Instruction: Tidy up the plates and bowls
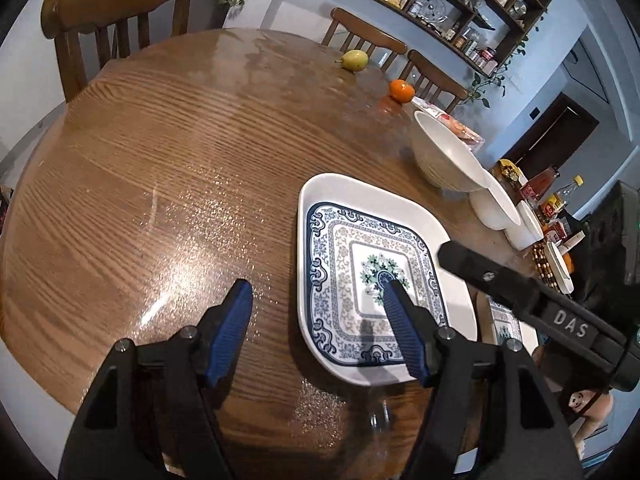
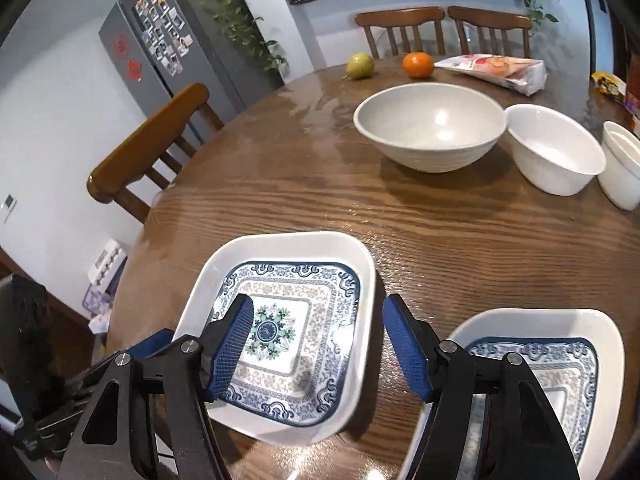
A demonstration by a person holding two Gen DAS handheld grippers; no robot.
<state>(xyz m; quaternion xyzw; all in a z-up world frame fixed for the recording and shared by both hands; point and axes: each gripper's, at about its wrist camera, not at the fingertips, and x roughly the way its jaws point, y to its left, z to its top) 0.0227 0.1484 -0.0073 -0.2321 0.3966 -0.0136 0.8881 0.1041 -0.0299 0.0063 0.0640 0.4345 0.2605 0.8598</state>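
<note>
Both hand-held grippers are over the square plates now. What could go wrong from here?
1. The left hand-held gripper and right hand-held gripper straddle opposite edges of the same patterned square plate; they may collide.
2. The second patterned plate lies close by; dragging may knock it.

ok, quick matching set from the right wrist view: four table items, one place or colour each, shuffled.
Items:
1. pear
2. orange
3. large grey bowl
4. snack bag

Descriptions:
A. lying on its side past the bowls
B. yellow-green, at the far edge
C. widest, left of the white bowls
D. round, between the pear and the bag

Pairs: 1-B, 2-D, 3-C, 4-A
</note>
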